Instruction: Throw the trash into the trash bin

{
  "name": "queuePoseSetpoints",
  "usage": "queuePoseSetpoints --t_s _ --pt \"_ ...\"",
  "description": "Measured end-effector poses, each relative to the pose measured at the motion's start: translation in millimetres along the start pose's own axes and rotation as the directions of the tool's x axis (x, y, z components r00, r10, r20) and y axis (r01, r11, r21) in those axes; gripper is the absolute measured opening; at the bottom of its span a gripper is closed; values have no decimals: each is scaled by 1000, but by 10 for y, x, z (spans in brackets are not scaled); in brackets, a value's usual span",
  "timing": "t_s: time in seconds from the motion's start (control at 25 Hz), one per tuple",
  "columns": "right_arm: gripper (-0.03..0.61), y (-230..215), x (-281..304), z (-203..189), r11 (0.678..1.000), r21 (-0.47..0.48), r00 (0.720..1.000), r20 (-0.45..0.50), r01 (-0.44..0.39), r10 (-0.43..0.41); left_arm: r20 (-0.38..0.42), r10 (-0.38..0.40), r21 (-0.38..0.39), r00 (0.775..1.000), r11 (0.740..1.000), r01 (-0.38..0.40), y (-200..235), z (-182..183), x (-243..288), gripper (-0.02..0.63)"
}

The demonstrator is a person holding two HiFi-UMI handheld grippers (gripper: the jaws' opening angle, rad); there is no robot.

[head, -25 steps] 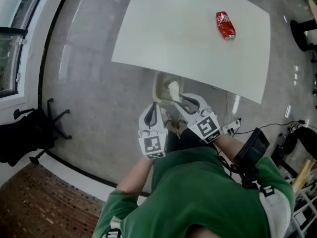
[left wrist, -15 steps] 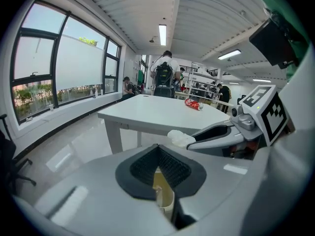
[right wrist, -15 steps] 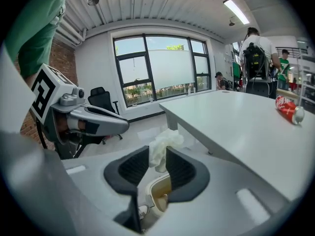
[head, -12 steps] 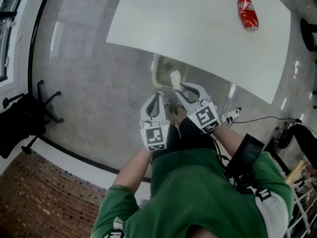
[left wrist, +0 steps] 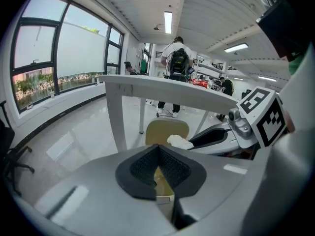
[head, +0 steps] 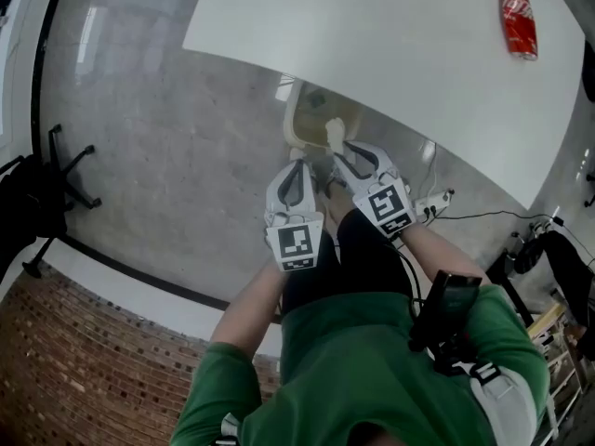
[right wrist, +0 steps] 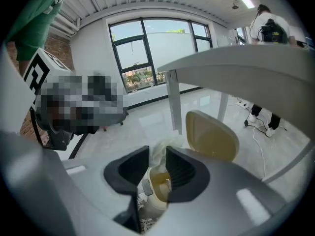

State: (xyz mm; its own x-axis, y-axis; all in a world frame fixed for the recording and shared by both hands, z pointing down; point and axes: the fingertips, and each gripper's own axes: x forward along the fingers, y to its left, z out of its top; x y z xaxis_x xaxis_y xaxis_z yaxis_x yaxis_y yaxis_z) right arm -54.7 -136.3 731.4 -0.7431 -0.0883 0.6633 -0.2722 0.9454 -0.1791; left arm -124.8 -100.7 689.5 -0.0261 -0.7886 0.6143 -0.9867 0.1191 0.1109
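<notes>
A beige pedal trash bin (head: pixel 289 130) stands on the floor under the white table's near edge, its lid (right wrist: pixel 211 134) raised. My right gripper (head: pixel 337 147) is shut on a crumpled white wad of trash (head: pixel 334 130) and holds it just above the bin's mouth (right wrist: pixel 158 185). In the right gripper view the wad (right wrist: pixel 160 154) sticks up between the two black pads. My left gripper (head: pixel 297 163) hangs beside the right one, shut, nothing in it. The left gripper view shows its pads (left wrist: pixel 158 150) meeting, with the lid (left wrist: pixel 166 131), the wad (left wrist: pixel 179 141) and the right gripper (left wrist: pixel 193 142) beyond.
A red soda can (head: pixel 518 21) lies on the white table (head: pixel 390 54) at the far right. A table leg (left wrist: pixel 114 117) stands left of the bin. A power strip with cables (head: pixel 437 198) lies on the floor to the right, a chair base (head: pixel 56 170) to the left.
Both grippers have sunk toward the bin, the right one still gripping the white wad. The head view has shifted, so the can sits further right in it.
</notes>
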Motion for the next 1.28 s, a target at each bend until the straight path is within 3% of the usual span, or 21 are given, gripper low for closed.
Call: queuePoseSetpoints --t_s 0.48,0.96,1.28 --pt "109 -159 736 -687 1000 -25 995 -98 -4 1 -60 5 -33 998 999 -7 167 -665 494 5" --pt "109 -267 1095 -1296 997 -73 977 -210 10 -25 -109 -19 -34 994 999 16 135 -1162 846 5" --pt "109 -307 1301 -1499 995 -97 965 -261 7 -32 -139 -26 -44 990 999 20 172 -1384 966 5"
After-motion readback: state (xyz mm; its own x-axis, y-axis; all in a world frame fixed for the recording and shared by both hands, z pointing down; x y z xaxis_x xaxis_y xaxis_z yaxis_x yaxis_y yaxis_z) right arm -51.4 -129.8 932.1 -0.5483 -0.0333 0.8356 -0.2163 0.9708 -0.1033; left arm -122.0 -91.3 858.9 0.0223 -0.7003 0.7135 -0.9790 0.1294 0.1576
